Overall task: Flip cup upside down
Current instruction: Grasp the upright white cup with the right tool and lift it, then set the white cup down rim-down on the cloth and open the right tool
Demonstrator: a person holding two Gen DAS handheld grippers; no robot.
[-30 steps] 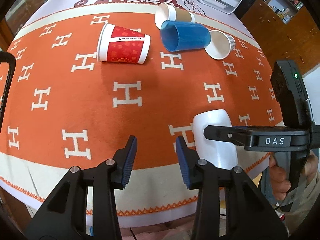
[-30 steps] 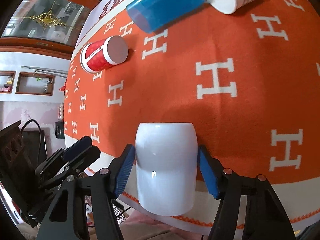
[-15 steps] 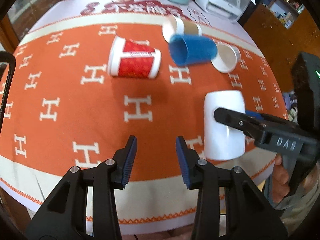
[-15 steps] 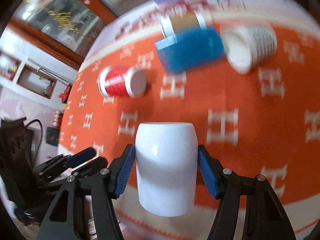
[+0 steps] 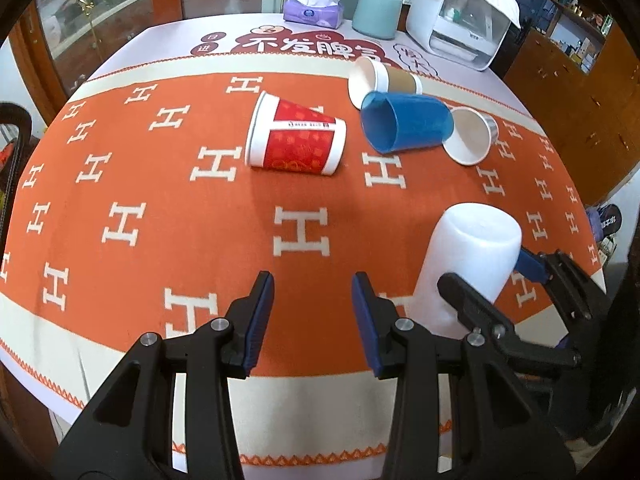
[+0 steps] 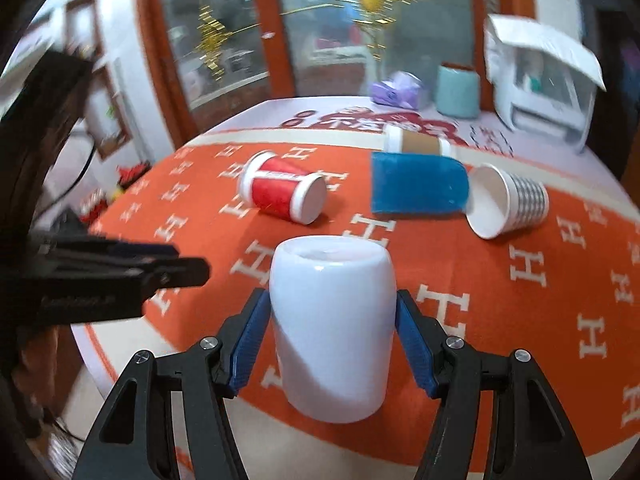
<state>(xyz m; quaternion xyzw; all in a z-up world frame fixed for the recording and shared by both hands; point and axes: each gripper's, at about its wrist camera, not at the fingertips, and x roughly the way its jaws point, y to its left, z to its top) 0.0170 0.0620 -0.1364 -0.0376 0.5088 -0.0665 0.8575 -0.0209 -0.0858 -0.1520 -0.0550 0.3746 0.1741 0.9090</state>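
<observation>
My right gripper (image 6: 331, 328) is shut on a white ceramic cup (image 6: 332, 320), which stands nearly upright with its closed base up, low over the orange cloth near the front edge. In the left wrist view the same cup (image 5: 468, 256) leans at the right, with the right gripper (image 5: 496, 284) around it. My left gripper (image 5: 313, 312) is open and empty, left of the cup and above the front of the cloth.
A red paper cup (image 5: 296, 136), a blue cup (image 5: 404, 122), a brown-sleeved cup (image 5: 384, 78) and a white paper cup (image 5: 470, 134) lie on their sides at the back. A tissue pack (image 5: 314, 8), teal canister (image 5: 378, 12) and white appliance (image 5: 460, 12) stand behind.
The right gripper has swung the white cup from lying flat to nearly upright with its base up. The left gripper has stayed open and risen a little.
</observation>
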